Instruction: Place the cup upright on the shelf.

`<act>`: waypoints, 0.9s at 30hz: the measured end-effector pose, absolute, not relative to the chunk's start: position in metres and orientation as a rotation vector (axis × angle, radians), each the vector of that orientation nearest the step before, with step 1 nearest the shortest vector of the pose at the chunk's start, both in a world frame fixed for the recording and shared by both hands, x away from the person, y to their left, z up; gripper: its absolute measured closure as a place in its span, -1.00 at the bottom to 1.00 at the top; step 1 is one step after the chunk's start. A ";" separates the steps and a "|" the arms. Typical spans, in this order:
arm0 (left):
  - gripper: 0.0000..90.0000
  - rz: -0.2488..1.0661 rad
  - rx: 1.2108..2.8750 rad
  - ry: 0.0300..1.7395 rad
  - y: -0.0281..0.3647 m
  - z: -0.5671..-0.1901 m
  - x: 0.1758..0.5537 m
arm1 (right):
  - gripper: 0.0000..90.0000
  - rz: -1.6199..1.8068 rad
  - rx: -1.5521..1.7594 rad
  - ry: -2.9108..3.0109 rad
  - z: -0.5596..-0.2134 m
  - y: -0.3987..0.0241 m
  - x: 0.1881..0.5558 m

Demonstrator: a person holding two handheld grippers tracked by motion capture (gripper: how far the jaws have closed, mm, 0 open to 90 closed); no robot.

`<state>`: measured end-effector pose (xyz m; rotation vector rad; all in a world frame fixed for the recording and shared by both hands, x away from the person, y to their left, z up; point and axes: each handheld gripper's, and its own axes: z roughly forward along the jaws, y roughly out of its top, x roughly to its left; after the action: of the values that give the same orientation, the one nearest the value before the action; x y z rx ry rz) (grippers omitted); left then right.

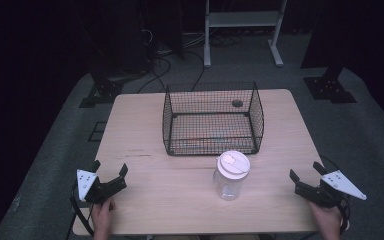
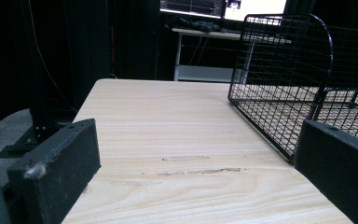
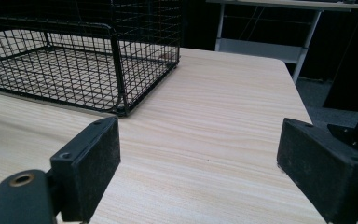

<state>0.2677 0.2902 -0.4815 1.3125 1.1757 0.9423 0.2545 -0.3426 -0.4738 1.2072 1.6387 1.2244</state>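
A clear plastic jar [image 1: 231, 176] with a white lid stands upright near the table's front, just before the black wire basket [image 1: 212, 120]. The basket sits at the table's middle back, open at the top. My left gripper [image 1: 109, 169] rests at the front left corner, jaws wide open with nothing between them. My right gripper [image 1: 306, 170] rests at the front right edge, also open and holding nothing. In the left gripper view the basket [image 2: 289, 88] stands ahead to the right; in the right gripper view the basket [image 3: 74, 60] stands ahead to the left.
The wooden table [image 1: 145, 125] has bare surface on both sides of the basket and between the grippers and the jar. A white metal stand [image 1: 242, 30] and cables lie on the floor beyond the table. Dark surroundings ring the table.
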 end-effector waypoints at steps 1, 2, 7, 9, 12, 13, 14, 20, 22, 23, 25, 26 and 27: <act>-1.00 0.943 1.314 1.174 0.290 -0.481 0.268 | -0.72 1.223 1.206 1.641 -0.474 -0.343 0.255; -1.00 0.943 1.314 1.175 0.290 -0.481 0.268 | -0.72 1.226 1.206 1.642 -0.474 -0.343 0.255; -1.00 0.943 1.317 1.173 0.290 -0.481 0.268 | -0.72 1.239 1.194 1.645 -0.473 -0.342 0.254; -1.00 0.941 1.316 1.172 0.290 -0.481 0.268 | -0.72 1.244 1.191 1.643 -0.472 -0.342 0.252; -1.00 0.940 1.315 1.169 0.290 -0.482 0.267 | -0.72 1.256 1.172 1.652 -0.470 -0.339 0.251; -1.00 0.940 1.315 1.169 0.290 -0.482 0.267 | -0.72 1.256 1.172 1.652 -0.470 -0.339 0.251; -1.00 0.939 1.316 1.167 0.290 -0.482 0.267 | -0.72 1.253 1.160 1.658 -0.469 -0.338 0.250; -1.00 0.934 1.313 1.162 0.291 -0.482 0.267 | -0.76 1.293 1.105 1.675 -0.463 -0.329 0.244; -1.00 0.934 1.314 1.162 0.291 -0.482 0.267 | -0.77 1.298 1.092 1.683 -0.461 -0.327 0.243; -1.00 0.935 1.316 1.161 0.290 -0.482 0.267 | -0.78 1.303 1.084 1.689 -0.461 -0.325 0.243; -1.00 0.936 1.318 1.159 0.290 -0.482 0.267 | -0.78 1.311 1.066 1.698 -0.460 -0.323 0.241; -1.00 0.935 1.319 1.160 0.290 -0.482 0.267 | -0.79 1.318 1.057 1.704 -0.460 -0.321 0.240; -1.00 0.935 1.319 1.160 0.290 -0.482 0.267 | -0.79 1.318 1.057 1.704 -0.460 -0.321 0.240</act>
<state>0.2670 0.2902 -0.4816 1.3190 1.1597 0.9352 0.2405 -0.3213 -0.4597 1.0571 1.7040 1.3178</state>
